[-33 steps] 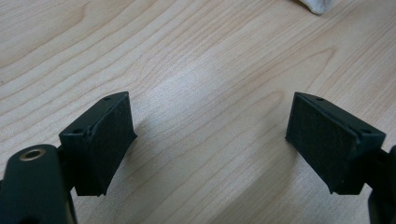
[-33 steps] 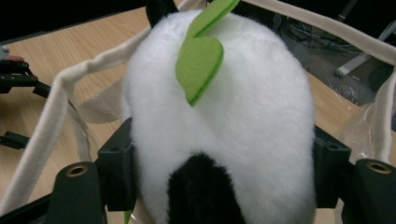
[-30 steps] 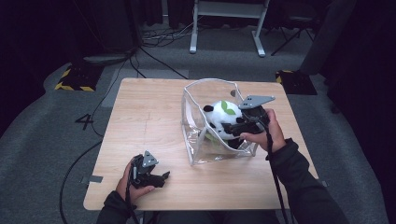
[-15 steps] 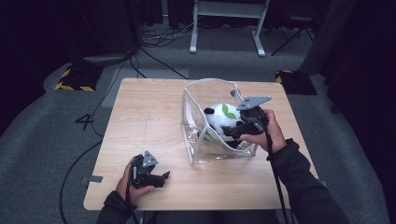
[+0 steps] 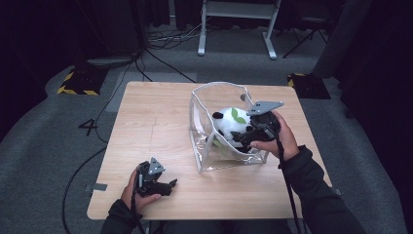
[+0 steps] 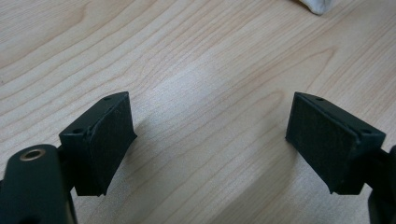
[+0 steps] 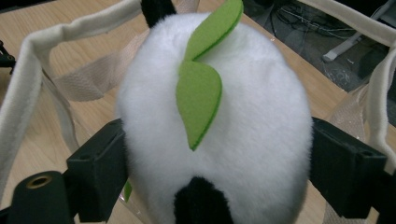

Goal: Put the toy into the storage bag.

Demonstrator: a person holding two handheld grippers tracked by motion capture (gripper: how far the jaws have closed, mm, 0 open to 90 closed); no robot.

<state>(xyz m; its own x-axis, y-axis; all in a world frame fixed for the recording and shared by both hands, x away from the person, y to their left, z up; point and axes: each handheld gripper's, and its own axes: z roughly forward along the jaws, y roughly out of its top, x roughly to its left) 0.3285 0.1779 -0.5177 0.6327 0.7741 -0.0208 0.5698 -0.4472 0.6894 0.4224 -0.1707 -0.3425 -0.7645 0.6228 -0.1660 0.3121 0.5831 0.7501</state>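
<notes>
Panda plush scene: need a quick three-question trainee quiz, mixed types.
1. True or false: the right claw grips the panda plush on both sides.
2. Where is the plush? A) flat on the wooden table B) inside the clear bag C) on the floor
3. Fill in: the left claw stands ____ over bare wood, with nothing between its pads.

Key: 1 true; 2 B; 3 open.
</notes>
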